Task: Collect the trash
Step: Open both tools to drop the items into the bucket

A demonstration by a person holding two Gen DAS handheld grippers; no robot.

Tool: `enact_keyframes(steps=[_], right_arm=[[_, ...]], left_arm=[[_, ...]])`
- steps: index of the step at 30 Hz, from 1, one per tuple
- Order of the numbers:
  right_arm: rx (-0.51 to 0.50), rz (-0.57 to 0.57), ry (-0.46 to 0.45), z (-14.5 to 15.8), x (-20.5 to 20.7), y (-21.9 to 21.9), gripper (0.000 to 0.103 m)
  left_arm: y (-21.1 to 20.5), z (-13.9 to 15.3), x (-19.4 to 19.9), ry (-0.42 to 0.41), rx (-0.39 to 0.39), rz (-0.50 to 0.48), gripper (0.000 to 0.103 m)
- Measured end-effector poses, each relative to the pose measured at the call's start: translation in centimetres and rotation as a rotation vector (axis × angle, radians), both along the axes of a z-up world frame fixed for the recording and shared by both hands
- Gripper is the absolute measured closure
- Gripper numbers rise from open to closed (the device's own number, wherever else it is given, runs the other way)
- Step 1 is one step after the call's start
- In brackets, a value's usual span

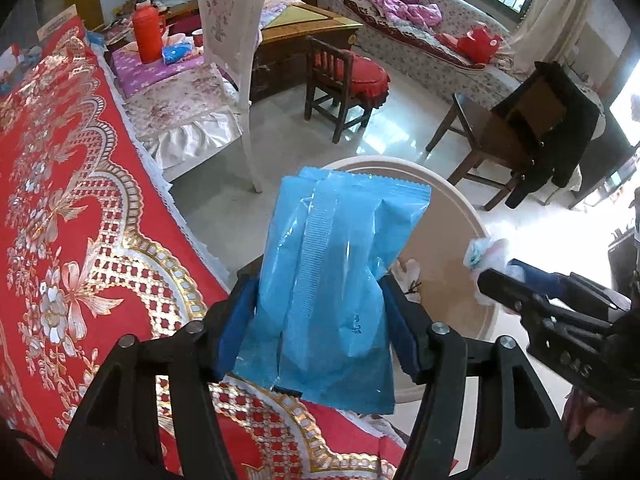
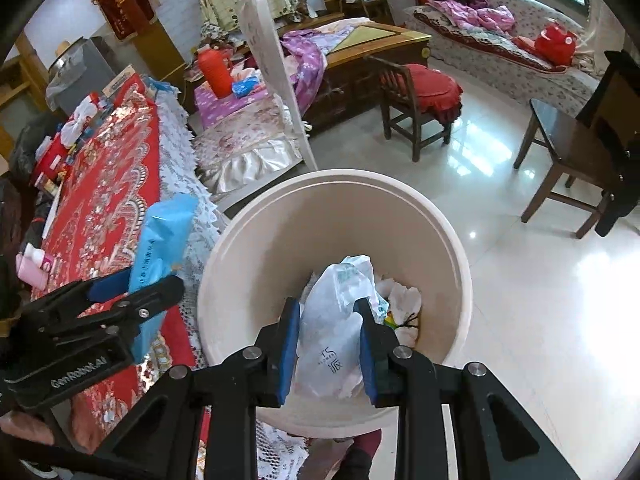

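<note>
The left gripper (image 1: 320,320) is clamped on a blue wrapper (image 1: 332,280) at the centre of the frame, above the edge of the red tabletop (image 1: 80,220). Lower centre in the right wrist view, the right gripper (image 2: 330,344) is clamped on a white plastic bag (image 2: 336,320), held over the cream bin (image 2: 280,240), with crumpled paper (image 2: 404,300) lying inside.
</note>
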State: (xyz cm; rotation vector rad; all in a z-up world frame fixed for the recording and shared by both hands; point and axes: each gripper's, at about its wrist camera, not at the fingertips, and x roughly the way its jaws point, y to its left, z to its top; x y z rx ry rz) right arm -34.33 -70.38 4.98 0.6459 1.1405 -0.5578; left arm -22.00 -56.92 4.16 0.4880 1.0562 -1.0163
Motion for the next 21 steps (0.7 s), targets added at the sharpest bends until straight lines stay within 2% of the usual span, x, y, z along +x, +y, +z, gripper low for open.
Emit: enact_keyframes(steps=[2,8,16,21], right_arm=[[0.001,-0.014,-0.011,0.1,-0.2,-0.1,0.046],[-0.002,-0.017,-0.004,0.2,-0.5,0.6,0.046],[-0.010,-0.043,-0.011,1.0,-1.4,1.7,0.046],[-0.031,-0.044,-0.016,2.1,-1.7,2.2,0.046]], left_arm=[[0.1,0.0,0.2,0.001,0.002,0.005,0.040],[0.9,0.5,0.2,-0.010,-0.020,0.001,0.039],[1.7,1.7,0.3,0.072,-0.079,-0.012,0.035],[2.2,3.2,0.2,0.035,-0.099,-0.015,0.034]])
